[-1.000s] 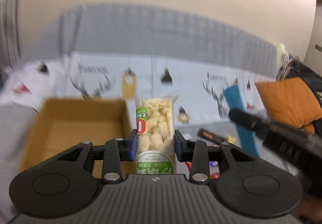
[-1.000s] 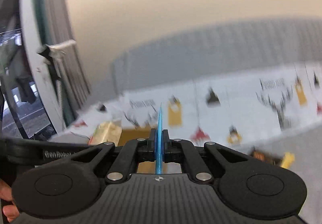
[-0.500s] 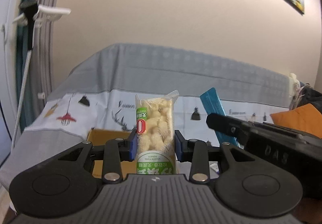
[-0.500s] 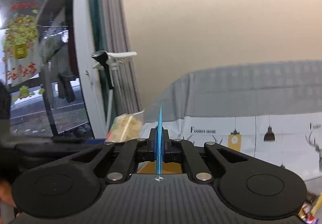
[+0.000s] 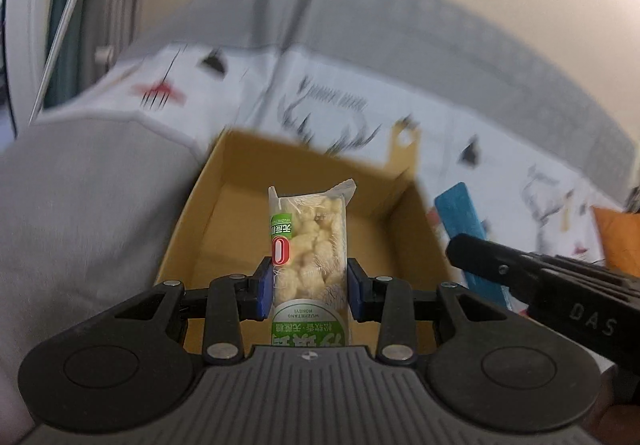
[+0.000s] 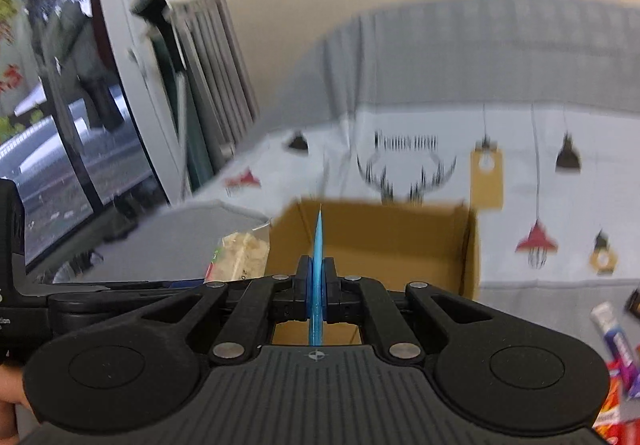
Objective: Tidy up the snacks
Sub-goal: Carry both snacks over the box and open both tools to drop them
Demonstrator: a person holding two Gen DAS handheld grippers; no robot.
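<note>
My left gripper (image 5: 307,289) is shut on a clear puffed-snack pack with a green label (image 5: 310,241), held upright over the open cardboard box (image 5: 188,213). The same pack (image 6: 240,257) shows at the left of the right wrist view. My right gripper (image 6: 318,285) is shut on a thin blue flat packet (image 6: 319,245), seen edge-on, in front of the box (image 6: 472,245). In the left wrist view that blue packet (image 5: 460,213) sticks up just right of the box, held by the right gripper's black body (image 5: 540,285).
The box sits on a bed cover (image 6: 400,133) printed with lamps and antlers. Several loose snack packs (image 6: 616,341) lie at the right. A window and grey curtain (image 6: 80,85) stand at the left; an orange cushion (image 5: 620,241) lies at the far right.
Both grippers have tipped down and moved in over the box, which now fills the middle of each view. Each keeps hold of its snack.
</note>
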